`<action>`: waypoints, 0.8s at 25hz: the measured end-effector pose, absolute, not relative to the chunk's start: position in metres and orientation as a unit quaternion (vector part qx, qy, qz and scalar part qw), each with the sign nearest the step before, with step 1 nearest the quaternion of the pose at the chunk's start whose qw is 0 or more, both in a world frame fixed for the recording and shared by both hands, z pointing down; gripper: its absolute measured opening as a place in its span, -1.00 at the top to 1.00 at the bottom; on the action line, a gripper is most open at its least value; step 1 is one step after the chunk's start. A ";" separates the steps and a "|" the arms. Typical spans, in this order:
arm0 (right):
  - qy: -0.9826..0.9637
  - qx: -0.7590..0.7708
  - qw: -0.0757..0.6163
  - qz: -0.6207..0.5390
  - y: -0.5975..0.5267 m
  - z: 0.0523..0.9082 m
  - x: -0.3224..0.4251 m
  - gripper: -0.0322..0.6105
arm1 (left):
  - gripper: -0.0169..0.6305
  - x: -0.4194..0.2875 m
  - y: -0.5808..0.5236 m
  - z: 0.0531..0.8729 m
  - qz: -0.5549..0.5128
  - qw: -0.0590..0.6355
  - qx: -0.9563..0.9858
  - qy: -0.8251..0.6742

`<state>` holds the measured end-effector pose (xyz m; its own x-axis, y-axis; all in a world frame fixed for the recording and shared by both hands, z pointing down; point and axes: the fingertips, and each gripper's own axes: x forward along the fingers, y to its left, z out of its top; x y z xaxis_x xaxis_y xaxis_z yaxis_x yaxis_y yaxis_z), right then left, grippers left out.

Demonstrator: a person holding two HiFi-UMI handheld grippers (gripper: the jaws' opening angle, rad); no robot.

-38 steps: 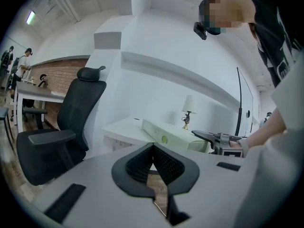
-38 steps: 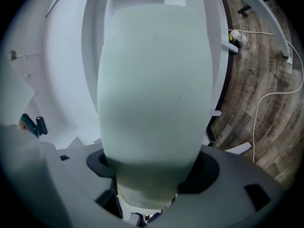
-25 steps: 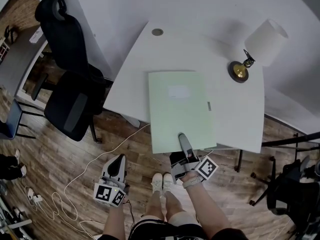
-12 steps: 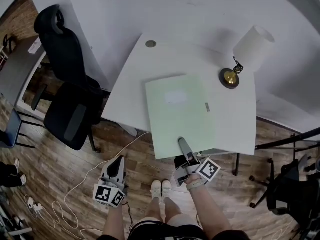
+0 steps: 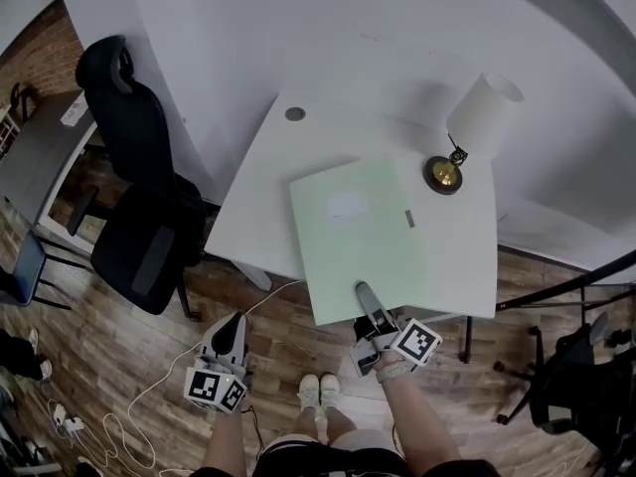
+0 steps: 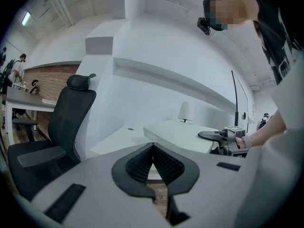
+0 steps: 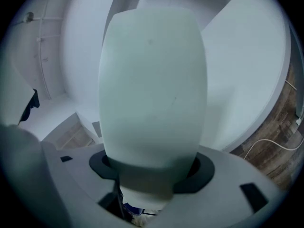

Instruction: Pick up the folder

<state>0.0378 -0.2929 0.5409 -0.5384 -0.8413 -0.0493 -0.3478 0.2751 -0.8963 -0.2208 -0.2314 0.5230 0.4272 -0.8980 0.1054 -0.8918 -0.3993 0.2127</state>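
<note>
The right tongs [image 5: 364, 294], clamped on the near edge of the pale green folder [image 5: 363, 232], are rising and rolling at the wrist, and the folder is coming up with them. A second ago the folder was lying flat and square on the white tabletop [image 5: 288, 157]. It is now tilting in the grip, its far edge slanting upward toward the right instead of running level across the head view.

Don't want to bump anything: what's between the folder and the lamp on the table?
Nothing; the head view shows only bare white table between folder and lamp.
</note>
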 end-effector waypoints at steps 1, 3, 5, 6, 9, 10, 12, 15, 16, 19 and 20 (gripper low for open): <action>0.755 -0.395 0.270 -0.449 -0.293 0.537 0.039 -0.02 | 0.91 -0.221 -0.232 0.521 -0.013 0.115 0.837 -0.534; 0.761 -0.395 0.267 -0.441 -0.293 0.530 0.041 -0.02 | 0.91 -0.221 -0.233 0.516 -0.012 0.110 0.838 -0.534; 0.763 -0.397 0.263 -0.437 -0.292 0.525 0.044 -0.02 | 0.91 -0.221 -0.233 0.512 -0.013 0.106 0.839 -0.534; 0.765 -0.397 0.261 -0.435 -0.290 0.522 0.045 -0.02 | 0.91 -0.221 -0.232 0.511 -0.014 0.104 0.839 -0.534; 0.773 -0.393 0.257 -0.426 -0.288 0.512 0.047 -0.02 | 0.91 -0.223 -0.230 0.505 -0.016 0.099 0.839 -0.535; 0.776 -0.393 0.256 -0.422 -0.287 0.508 0.048 -0.02 | 0.91 -0.223 -0.229 0.503 -0.017 0.098 0.839 -0.536; 0.779 -0.393 0.256 -0.416 -0.285 0.502 0.050 -0.02 | 0.91 -0.225 -0.229 0.500 -0.018 0.096 0.838 -0.537; 0.782 -0.395 0.257 -0.408 -0.283 0.494 0.054 -0.02 | 0.91 -0.226 -0.229 0.494 -0.019 0.092 0.837 -0.539; 0.783 -0.397 0.256 -0.404 -0.282 0.492 0.056 -0.02 | 0.91 -0.226 -0.229 0.491 -0.020 0.092 0.836 -0.541; 0.786 -0.406 0.247 -0.396 -0.280 0.488 0.063 -0.02 | 0.91 -0.224 -0.230 0.486 -0.025 0.086 0.836 -0.541; 0.787 -0.408 0.244 -0.393 -0.279 0.487 0.064 -0.02 | 0.91 -0.224 -0.230 0.485 -0.027 0.085 0.837 -0.541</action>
<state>0.0645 -0.2786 0.4867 -0.5477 -0.8343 -0.0632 -0.4513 0.3582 -0.8173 -0.2239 -0.2298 0.4847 0.4139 -0.9091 0.0469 -0.9001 -0.4010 0.1704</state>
